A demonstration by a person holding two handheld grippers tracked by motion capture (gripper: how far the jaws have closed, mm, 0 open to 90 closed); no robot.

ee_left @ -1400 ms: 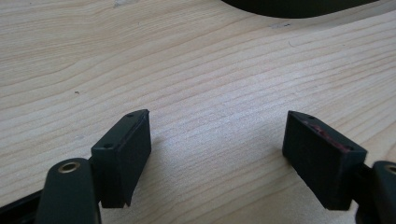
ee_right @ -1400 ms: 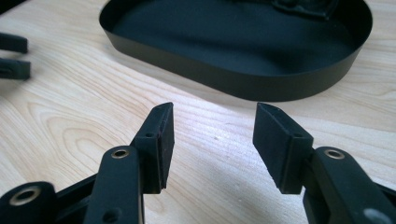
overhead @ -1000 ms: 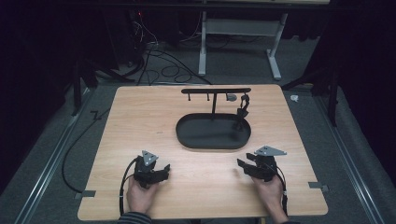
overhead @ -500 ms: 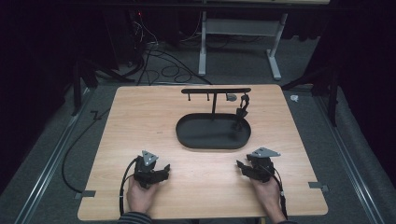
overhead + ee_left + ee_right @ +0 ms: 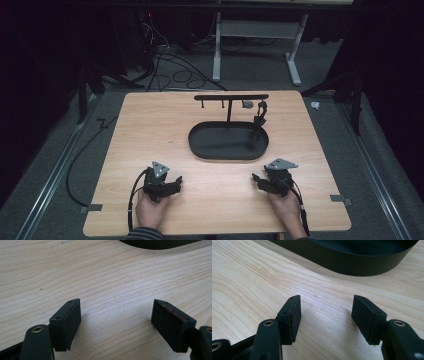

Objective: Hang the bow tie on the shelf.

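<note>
While both grippers rest low near the front edge of a light wooden table (image 5: 150, 125), neither holds anything. Seen from the high view, the left gripper (image 5: 172, 184) sits at the person's left hand (image 5: 149, 210), and the right gripper (image 5: 257, 181) at the right hand (image 5: 286, 202), well apart from each other. In each gripper view the two black jaws stand wide, with bare wood grain between them. Beyond them, near the middle of the table, lies a black oval tray (image 5: 200, 147) with a low wall; its rim (image 5: 352, 263) curves across the top of the right gripper view. A slim post rises from the tray's far side and carries a horizontal hanger bar (image 5: 231, 97) with small pegs. A small dark object (image 5: 260, 114) hangs near the bar's right end, too small to identify. Judging from this layout, the work is a reach toward the stand. To do it well, lift the right gripper clear of the tray wall, keep the jaws wide, and approach the hanging piece level and slowly so the light stand does not tip.
</note>
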